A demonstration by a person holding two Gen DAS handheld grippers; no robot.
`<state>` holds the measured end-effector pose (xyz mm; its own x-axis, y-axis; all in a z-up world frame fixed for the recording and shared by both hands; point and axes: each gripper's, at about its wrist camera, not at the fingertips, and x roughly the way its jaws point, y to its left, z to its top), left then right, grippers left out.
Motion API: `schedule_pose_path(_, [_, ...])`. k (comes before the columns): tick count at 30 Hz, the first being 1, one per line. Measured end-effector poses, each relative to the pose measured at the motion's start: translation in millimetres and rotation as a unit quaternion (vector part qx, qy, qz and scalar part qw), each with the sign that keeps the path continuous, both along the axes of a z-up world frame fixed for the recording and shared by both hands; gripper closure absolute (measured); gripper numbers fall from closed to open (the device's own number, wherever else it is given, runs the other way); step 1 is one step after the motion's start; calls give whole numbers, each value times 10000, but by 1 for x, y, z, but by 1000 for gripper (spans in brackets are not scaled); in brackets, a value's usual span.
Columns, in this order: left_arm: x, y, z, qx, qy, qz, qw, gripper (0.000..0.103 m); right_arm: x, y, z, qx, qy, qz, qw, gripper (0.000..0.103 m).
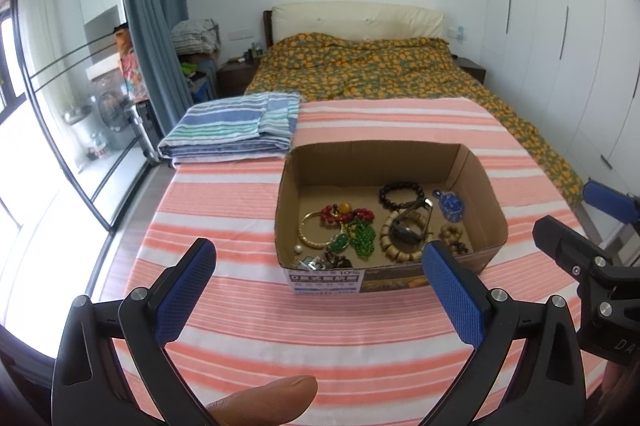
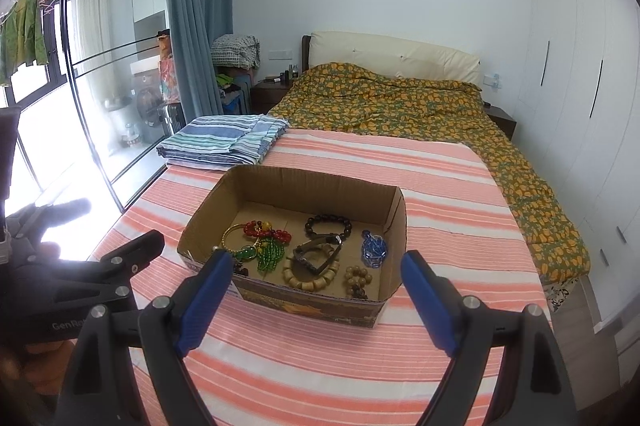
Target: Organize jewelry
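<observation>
An open cardboard box [image 1: 486, 214] [image 2: 394, 222] sits on the pink striped sheet. Inside lie a dark bead bracelet [image 1: 401, 193] [image 2: 329, 225], a gold bangle [image 1: 310, 232], red beads [image 1: 347, 213] [image 2: 267, 229], green beads [image 1: 363, 238] [image 2: 270, 253], a watch [image 1: 410, 226] [image 2: 316, 253] on a tan bead bracelet [image 2: 310, 280], a blue pendant [image 1: 452, 204] [image 2: 374, 251] and brown beads [image 2: 358, 276]. My left gripper [image 1: 320, 278] is open in front of the box. My right gripper [image 2: 316, 286] is open at the box's near wall. Both are empty.
A folded blue striped cloth [image 1: 236, 130] [image 2: 224, 140] lies at the back left of the sheet. A floral quilt [image 1: 360, 66] covers the bed behind. Glass doors stand on the left, white wardrobes [image 2: 580, 66] on the right. The right gripper's body shows at right in the left wrist view [image 1: 592, 266].
</observation>
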<state>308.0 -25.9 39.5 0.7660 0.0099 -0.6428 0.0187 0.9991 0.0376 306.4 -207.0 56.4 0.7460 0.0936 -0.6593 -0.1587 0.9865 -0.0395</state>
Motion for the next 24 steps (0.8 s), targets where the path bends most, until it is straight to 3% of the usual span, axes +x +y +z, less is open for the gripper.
schedule_pose_path(5, [-4,0,5,151,-87,98,9998,0,-1,0,2,-4,25,-10,10000,15])
schedule_pose_path(24, [-7,5,10,103,-68,109,9999,0,-5,4,10,-20,6,50,10000,15])
